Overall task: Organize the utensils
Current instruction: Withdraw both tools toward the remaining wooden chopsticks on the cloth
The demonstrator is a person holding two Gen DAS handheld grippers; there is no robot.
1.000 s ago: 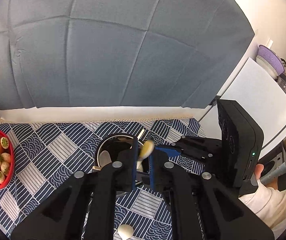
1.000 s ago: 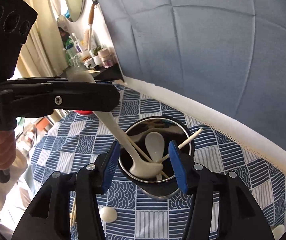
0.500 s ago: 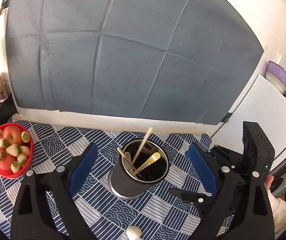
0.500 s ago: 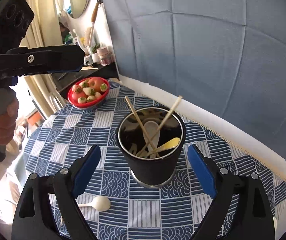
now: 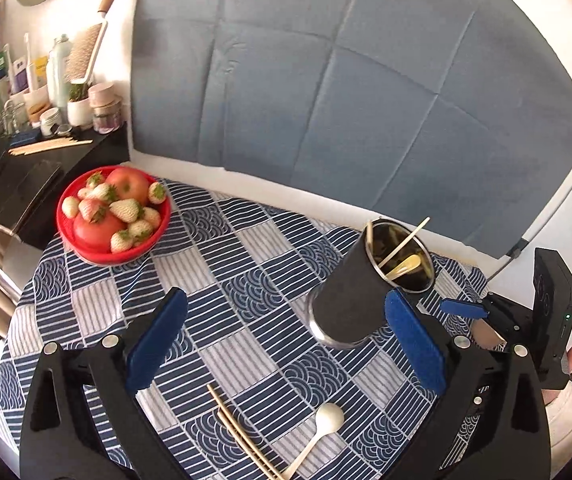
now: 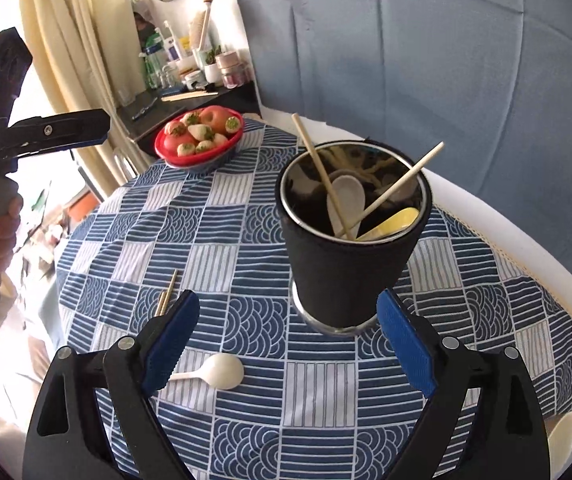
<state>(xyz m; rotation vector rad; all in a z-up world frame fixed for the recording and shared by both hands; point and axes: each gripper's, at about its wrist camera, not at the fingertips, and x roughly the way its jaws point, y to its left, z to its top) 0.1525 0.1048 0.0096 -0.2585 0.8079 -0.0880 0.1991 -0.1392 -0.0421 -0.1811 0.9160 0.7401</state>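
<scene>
A black cup point(image 5: 355, 292) point(image 6: 347, 252) stands on the blue patterned tablecloth point(image 5: 242, 264) and holds chopsticks, a white spoon point(image 6: 345, 196) and a yellow spoon point(image 6: 393, 222). A white spoon point(image 5: 319, 426) point(image 6: 214, 372) and a pair of chopsticks point(image 5: 242, 432) point(image 6: 166, 294) lie on the cloth. My left gripper point(image 5: 286, 344) is open and empty, above the cloth left of the cup. My right gripper point(image 6: 286, 350) is open and empty, just in front of the cup. Another white spoon point(image 6: 563, 434) lies at the far right edge.
A red bowl of fruit point(image 5: 114, 216) point(image 6: 200, 136) sits at the cloth's far left. A dark side shelf point(image 5: 26, 160) with jars and bottles stands beyond it. A grey backdrop point(image 5: 365, 92) hangs behind the table.
My left gripper let the yellow spoon drop into the cup, opened, and drew back to the left. My right gripper opened wider and backed away from the cup.
</scene>
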